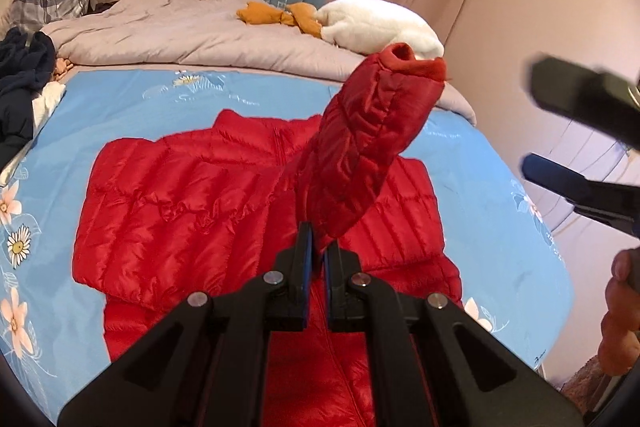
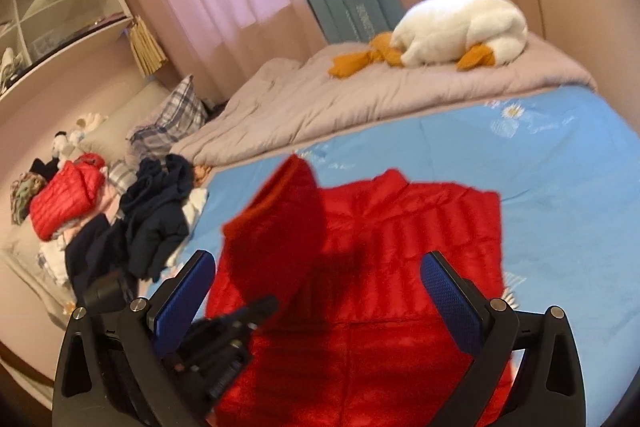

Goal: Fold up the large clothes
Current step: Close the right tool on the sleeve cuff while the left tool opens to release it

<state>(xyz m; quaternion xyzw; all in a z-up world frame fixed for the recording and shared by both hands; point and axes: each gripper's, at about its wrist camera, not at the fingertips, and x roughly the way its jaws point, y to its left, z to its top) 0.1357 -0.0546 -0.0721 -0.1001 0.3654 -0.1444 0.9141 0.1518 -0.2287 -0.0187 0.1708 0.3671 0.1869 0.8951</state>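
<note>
Bedroom, blue floral sheet (image 1: 120, 115) over the bed. Red puffer jacket (image 1: 168, 203) spread flat mid-sheet, one sleeve (image 1: 368, 155) lifted upright, pinched near its base by the closed left gripper (image 1: 316, 259). Right gripper (image 2: 316, 303) wide open, empty, above the jacket's near part. Likely light, soft, slippery; best held at seams or cuff.

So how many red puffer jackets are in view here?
2. One red jacket lies spread on the blue sheet, its sleeve lifted; a second red jacket tops the clothes pile. Others may be buried.
</note>
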